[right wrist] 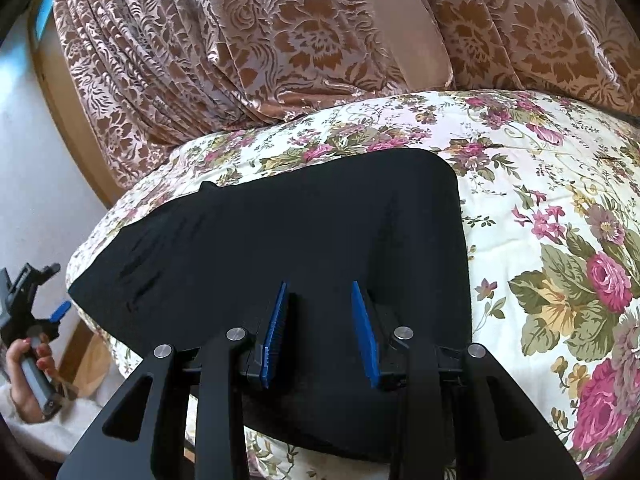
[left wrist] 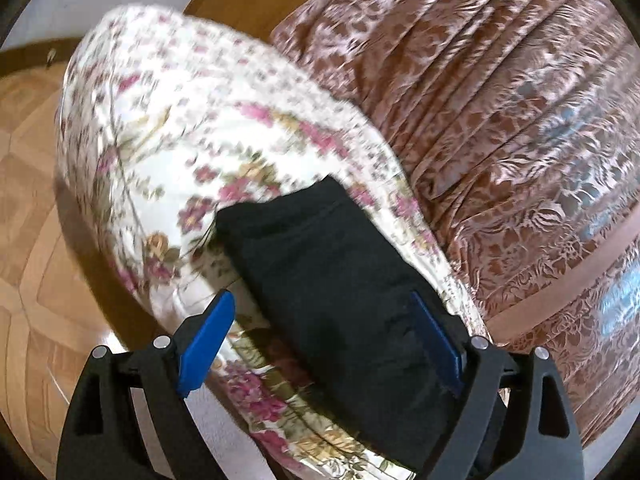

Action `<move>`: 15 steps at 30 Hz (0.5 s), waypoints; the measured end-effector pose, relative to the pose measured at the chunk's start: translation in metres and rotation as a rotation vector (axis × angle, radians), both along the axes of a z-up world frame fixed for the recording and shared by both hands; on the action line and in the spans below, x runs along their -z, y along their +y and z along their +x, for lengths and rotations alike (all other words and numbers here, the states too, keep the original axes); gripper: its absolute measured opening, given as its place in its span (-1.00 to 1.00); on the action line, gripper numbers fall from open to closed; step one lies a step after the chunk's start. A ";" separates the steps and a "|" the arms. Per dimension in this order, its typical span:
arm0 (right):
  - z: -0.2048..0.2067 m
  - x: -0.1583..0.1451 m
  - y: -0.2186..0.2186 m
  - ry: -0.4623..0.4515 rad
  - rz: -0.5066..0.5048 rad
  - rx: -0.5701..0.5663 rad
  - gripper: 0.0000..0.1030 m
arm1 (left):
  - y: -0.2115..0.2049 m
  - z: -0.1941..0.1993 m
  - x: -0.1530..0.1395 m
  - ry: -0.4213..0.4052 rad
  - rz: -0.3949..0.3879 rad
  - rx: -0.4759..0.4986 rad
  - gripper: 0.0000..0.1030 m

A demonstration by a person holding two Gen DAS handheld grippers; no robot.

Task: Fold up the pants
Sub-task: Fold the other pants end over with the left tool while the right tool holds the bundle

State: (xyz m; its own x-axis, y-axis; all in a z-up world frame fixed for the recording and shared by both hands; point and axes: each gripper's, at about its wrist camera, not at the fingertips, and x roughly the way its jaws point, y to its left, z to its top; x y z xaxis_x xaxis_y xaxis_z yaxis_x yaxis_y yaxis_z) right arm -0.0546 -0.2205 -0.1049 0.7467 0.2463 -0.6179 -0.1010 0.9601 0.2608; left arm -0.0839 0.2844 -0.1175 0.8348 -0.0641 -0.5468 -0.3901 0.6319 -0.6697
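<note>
While the right wrist view shows the left hand-held gripper [right wrist: 60,310] wide apart off the bed [right wrist: 560,208], only there do the right hand-held gripper [right wrist: 320,304] jaws appear narrow, seemingly empty, over black pants [right wrist: 300,220].

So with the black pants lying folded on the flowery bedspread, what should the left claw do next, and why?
Probably bring the open left claw back to the pants at their left end: it holds nothing and, seen from the right wrist, sits off the bedspread, while the right claw hovers over the near edge.

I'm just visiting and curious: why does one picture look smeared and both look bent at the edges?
Left wrist view: the floral bedspread is motion-blurred, while the black pants look sharper. Right wrist view: crisp throughout, with sheen on the patterned curtain. Both views: fisheye curvature bends the edges, with dark corners.
</note>
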 end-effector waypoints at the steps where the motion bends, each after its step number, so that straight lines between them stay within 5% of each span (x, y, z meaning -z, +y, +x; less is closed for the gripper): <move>1: 0.000 0.000 0.000 0.000 0.001 0.000 -0.37 | 0.003 0.003 0.008 0.010 -0.029 0.012 0.66; 12: 0.000 0.000 -0.001 0.002 0.004 0.000 -0.37 | 0.016 0.021 0.031 -0.017 -0.147 0.035 0.58; 15: 0.000 -0.001 -0.001 0.001 0.001 0.000 -0.37 | 0.016 0.021 0.027 0.004 -0.127 0.030 0.26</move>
State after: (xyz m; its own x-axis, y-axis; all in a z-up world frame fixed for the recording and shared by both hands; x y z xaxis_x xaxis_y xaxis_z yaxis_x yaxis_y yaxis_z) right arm -0.0544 -0.2216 -0.1044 0.7462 0.2472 -0.6181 -0.1012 0.9598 0.2617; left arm -0.0627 0.3002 -0.1449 0.8292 -0.1578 -0.5362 -0.3753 0.5537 -0.7433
